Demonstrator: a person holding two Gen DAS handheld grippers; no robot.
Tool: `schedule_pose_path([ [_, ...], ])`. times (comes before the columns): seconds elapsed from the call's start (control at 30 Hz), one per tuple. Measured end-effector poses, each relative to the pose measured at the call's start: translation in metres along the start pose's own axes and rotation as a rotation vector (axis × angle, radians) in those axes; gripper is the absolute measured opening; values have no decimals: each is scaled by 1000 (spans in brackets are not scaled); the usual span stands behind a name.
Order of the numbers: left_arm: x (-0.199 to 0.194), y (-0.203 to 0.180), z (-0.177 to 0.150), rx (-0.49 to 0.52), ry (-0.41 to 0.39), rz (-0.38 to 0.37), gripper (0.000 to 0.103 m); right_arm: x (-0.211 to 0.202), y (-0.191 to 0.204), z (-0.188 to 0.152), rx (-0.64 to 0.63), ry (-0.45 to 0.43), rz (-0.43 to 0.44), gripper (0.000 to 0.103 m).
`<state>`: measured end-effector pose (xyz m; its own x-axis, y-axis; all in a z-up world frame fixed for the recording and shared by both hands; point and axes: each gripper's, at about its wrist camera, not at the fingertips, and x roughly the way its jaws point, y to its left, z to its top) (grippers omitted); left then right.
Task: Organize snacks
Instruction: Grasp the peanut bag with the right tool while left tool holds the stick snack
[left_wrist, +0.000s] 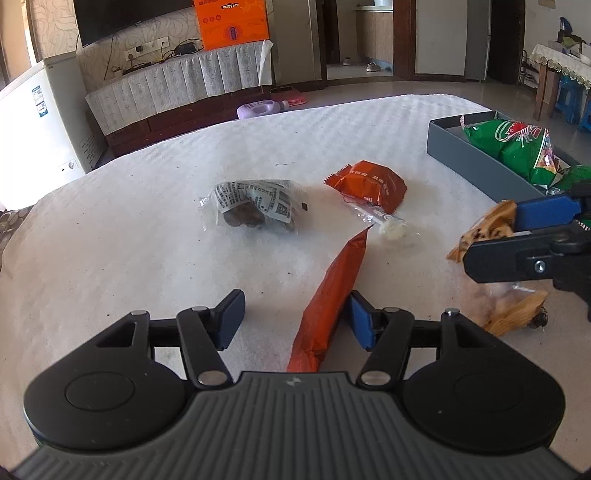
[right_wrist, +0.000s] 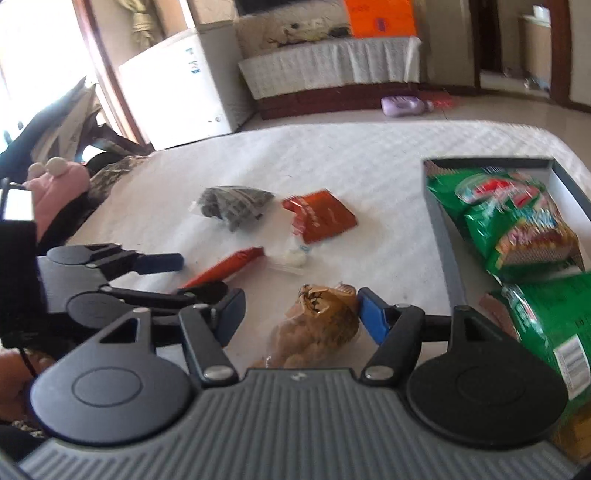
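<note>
Lengthwise, long orange packet (left_wrist: 328, 295) points away, tip far, table (left_wrist: 147, 221).

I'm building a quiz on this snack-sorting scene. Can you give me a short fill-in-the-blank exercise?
1. The gray box already holds ____ snack bags.
2. The long orange packet lies between the ____ gripper's fingers.
3. The brown snack bag lies between the ____ gripper's fingers.
4. Both grippers' fingers stand ____.

Missing words: green; left; right; open
</note>
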<state>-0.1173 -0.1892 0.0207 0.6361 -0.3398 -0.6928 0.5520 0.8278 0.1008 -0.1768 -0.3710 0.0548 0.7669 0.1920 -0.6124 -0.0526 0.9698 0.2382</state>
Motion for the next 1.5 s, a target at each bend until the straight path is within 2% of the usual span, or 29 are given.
schedule_pose_path([
  [0.07,-1,5,-2,-6,4,14,67,4,4,-1,-23,15,15,68],
  [0.17,0,11,-5,-19,6,17,67,11,4,-4,-68,75,-92,70],
  [0.27,0,10,-5,-13,1,23,67,17,0,-8,-41,102,-91,69],
  [0.4,3,8,-4,-13,-8,28,66,29,12,-18,-114,161,-125,69],
  [0.5,2,7,-3,-11,-12,17,59,22,24,-15,-196,110,-132,62],
  [0.63,1,8,-3,-11,-23,-8,35,13,29,-10,-221,76,-131,58],
  [0.73,0,8,-1,-29,-25,-24,31,10,29,-9,-217,74,-124,56],
  [0.93,-8,3,4,-21,-65,1,25,-1,24,-9,-205,47,-128,56],
  [1.5,-30,-2,21,-57,-114,33,25,-34,16,-3,-167,-27,-99,55],
])
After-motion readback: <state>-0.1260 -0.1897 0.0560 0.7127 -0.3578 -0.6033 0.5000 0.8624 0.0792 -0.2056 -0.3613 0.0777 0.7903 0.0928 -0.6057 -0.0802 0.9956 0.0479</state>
